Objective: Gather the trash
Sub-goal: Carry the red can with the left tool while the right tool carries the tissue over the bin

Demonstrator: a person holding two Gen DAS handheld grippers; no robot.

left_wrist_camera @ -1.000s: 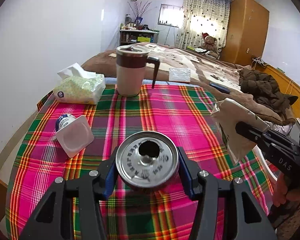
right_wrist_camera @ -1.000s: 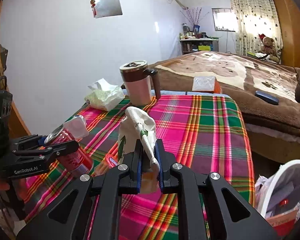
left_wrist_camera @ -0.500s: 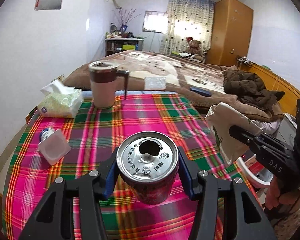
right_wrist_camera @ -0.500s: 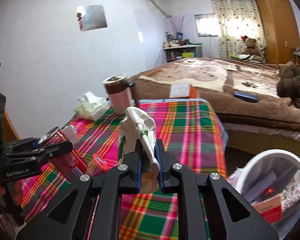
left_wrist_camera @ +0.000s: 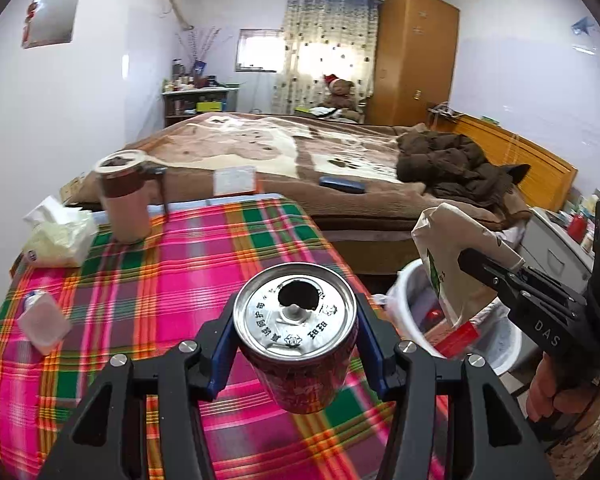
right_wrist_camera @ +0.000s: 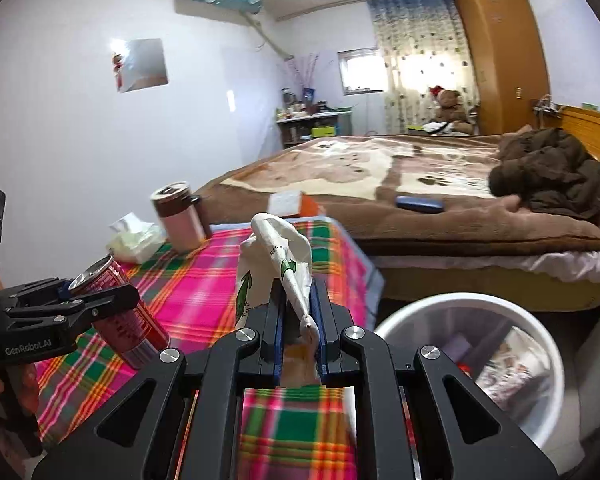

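Right gripper (left_wrist_camera: 500, 276): "DAS" in white on its body. Left gripper (right_wrist_camera: 100, 300): "GenRobot.AI" on its near side. Can (left_wrist_camera: 296, 312): ring of printed characters on lid (too small to read). Bag (right_wrist_camera: 274, 268): green arrows, small lettering, illegible.

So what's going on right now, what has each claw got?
Left gripper shut on red can. Right gripper shut on crumpled paper bag. White trash bin beside table, nothing in the way.
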